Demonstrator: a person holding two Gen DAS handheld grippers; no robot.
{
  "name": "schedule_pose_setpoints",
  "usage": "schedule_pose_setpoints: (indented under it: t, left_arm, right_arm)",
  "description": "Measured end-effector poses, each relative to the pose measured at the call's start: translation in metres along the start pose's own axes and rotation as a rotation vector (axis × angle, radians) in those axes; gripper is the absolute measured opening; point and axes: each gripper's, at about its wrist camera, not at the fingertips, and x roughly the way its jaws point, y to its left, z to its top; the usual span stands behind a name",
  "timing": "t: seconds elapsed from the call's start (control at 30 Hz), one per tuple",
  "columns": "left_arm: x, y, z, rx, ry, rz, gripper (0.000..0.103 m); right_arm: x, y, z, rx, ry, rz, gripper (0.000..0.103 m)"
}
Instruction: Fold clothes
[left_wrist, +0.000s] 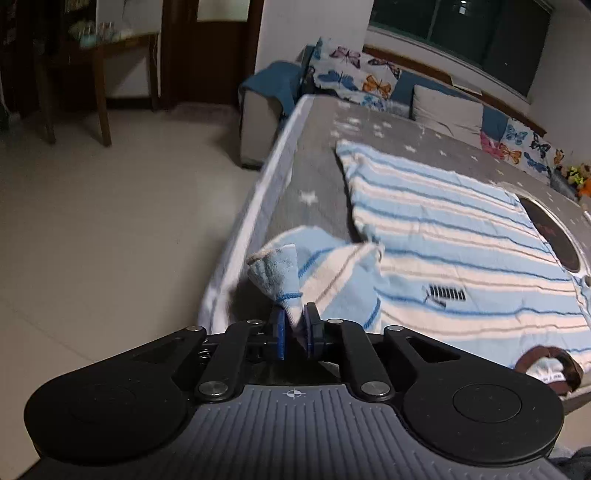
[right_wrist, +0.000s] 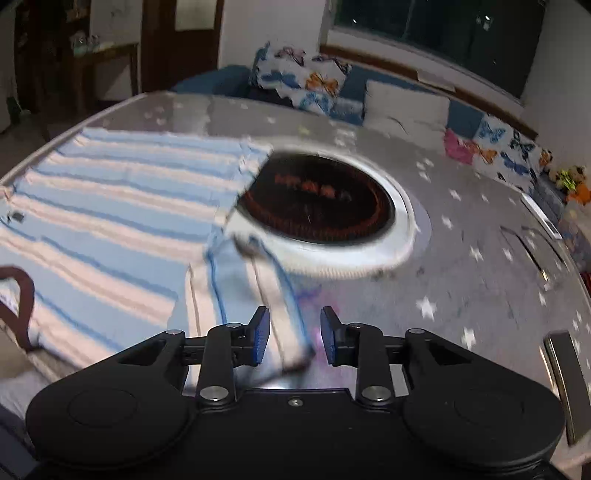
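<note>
Left tongs (left_wrist: 294, 334) pinch a sleeve end (left_wrist: 275, 273) of the striped shirt (left_wrist: 461, 258) spread on the grey table (left_wrist: 317, 177).

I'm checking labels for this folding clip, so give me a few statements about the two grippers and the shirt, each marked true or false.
1. The left gripper is shut on a sleeve of the blue-and-white striped shirt. True.
2. The right gripper is clamped on cloth. False: its jaws stand open, a sleeve lying between them.
3. The shirt lies on the grey star-patterned table cover. True.
4. The shirt is plain red. False: striped blue and white.
5. The round dark hotplate is partly covered by the shirt. True.
</note>
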Motion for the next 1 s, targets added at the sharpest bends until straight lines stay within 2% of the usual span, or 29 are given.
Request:
schedule_pose_setpoints:
  t: [0.03,0.07,0.1,0.17,0.2,0.3,0.47,0.53,0.73,0.77,1.0]
  left_arm:
    - [-0.002,-0.002,0.002,0.007,-0.004,-0.001,0.021]
    - [-0.004,-0.005,0.007,0.019,-0.010,-0.005,0.035]
    - [-0.006,-0.008,0.011,0.034,-0.016,0.007,0.042]
    - [-0.007,-0.012,0.017,0.059,-0.026,0.031,0.049]
    - [-0.007,-0.012,0.023,0.062,-0.036,0.036,0.049]
    - [-0.002,-0.017,0.041,0.057,-0.028,-0.033,0.049]
    - [0.042,-0.042,0.077,0.061,-0.022,-0.143,0.049]
    - [0.065,-0.052,0.091,0.060,-0.014,-0.160,0.049]
    - [0.140,-0.073,0.137,0.034,0.012,-0.162,0.049]
    - [0.153,-0.076,0.145,0.032,0.016,-0.153,0.049]
    - [0.215,-0.094,0.170,0.030,0.084,-0.134,0.050]
  right_arm:
    - [0.004,0.002,0.007,-0.008,-0.006,0.017,0.033]
    - [0.007,0.004,0.011,-0.012,-0.009,0.027,0.034]
    - [0.013,0.008,0.019,-0.020,-0.014,0.043,0.036]
    - [0.025,0.014,0.033,-0.031,-0.024,0.071,0.040]
    - [0.028,0.016,0.037,-0.030,-0.026,0.080,0.040]
    - [0.046,0.023,0.059,-0.016,-0.030,0.133,0.040]
    - [0.091,0.034,0.099,0.014,-0.032,0.193,0.041]
    - [0.108,0.034,0.111,0.036,-0.020,0.201,0.041]
    - [0.157,0.031,0.139,0.079,0.009,0.201,0.045]
    - [0.164,0.031,0.143,0.077,0.010,0.198,0.049]
    - [0.209,0.032,0.160,0.071,0.041,0.180,0.051]
